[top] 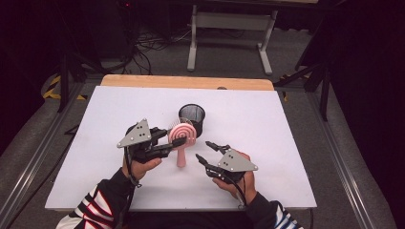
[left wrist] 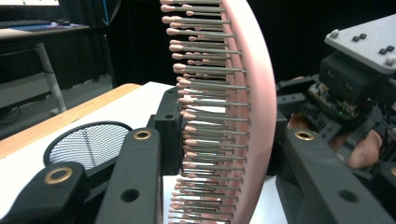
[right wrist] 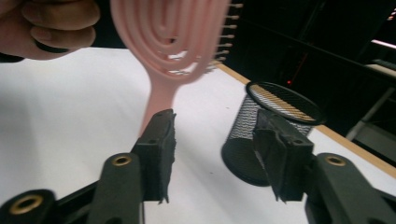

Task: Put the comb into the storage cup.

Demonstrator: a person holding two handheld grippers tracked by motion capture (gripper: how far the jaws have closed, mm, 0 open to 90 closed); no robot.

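The right gripper [top: 204, 150] stands nearest, its jaws half open around nothing, beside the handle. Beyond it the left gripper [top: 177, 143] is clamped across the head of the pink plastic hairbrush with a spiral-slotted back and pink-tipped grey bristles [top: 182, 137], held upright above the white counter [top: 267, 138]. To seat it well, carry it handle-down over the black wire-mesh cup [top: 192, 117] just behind (keep it vertical).

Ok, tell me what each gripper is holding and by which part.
The left gripper is shut on the pink hairbrush, gripping its round bristled head, handle down. The right gripper holds nothing; its jaws stand open.
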